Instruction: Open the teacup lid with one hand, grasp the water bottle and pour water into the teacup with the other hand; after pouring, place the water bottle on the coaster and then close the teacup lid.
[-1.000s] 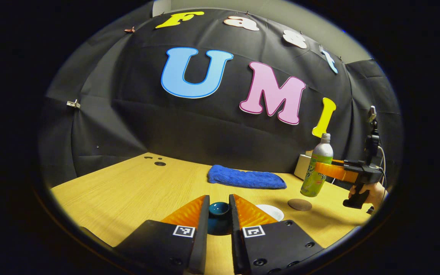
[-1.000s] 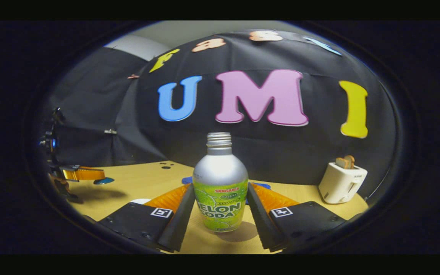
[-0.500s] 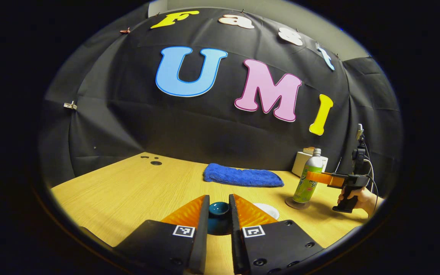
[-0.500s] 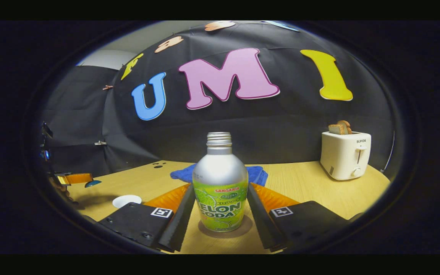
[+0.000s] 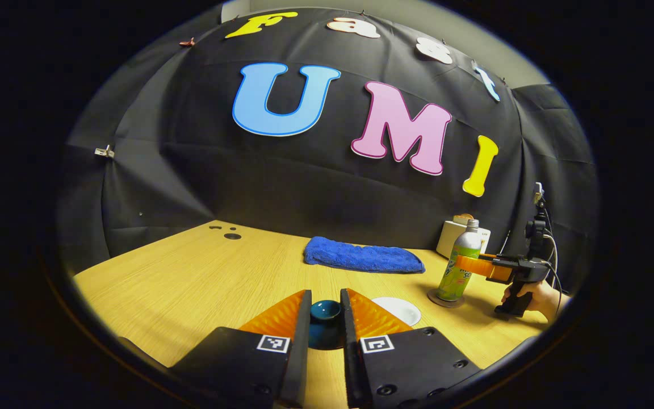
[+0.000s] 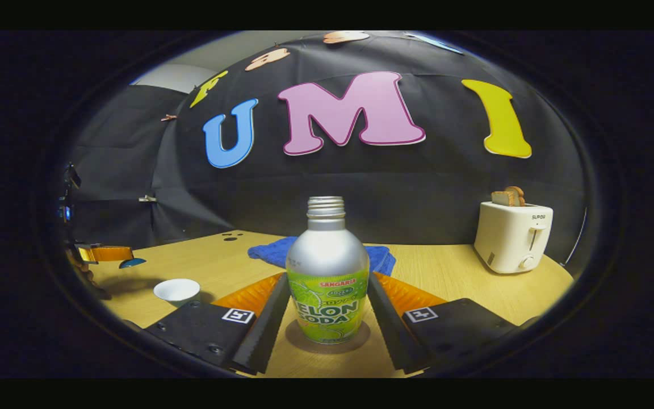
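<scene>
In the left gripper view, the left gripper (image 5: 326, 318) sits at 6 o'clock with both orange fingers pressed against the dark teal teacup lid (image 5: 325, 313), held above the wooden table (image 5: 191, 284). Just past it toward 4 o'clock lies the white teacup (image 5: 398, 310), seen from above as a pale open round. Farther out at 3 o'clock the soda bottle (image 5: 462, 261) stands upright on the round brown coaster (image 5: 445, 299), with the right gripper (image 5: 474, 265) clamped on its middle and a hand (image 5: 534, 292) on the grip. In the right gripper view, the right gripper (image 6: 327, 307) closes both fingers on the bottle's green label — the uncapped silver bottle (image 6: 327, 272) rests on the coaster (image 6: 327, 339) at 6 o'clock. The teacup (image 6: 177, 291) stands at 8 o'clock, the left gripper (image 6: 105, 254) beyond it at 9 o'clock. Behind the bottle lies a folded blue towel (image 6: 273, 253), and at 3 o'clock a white toaster (image 6: 513, 236) holds bread — near the booth wall.
</scene>
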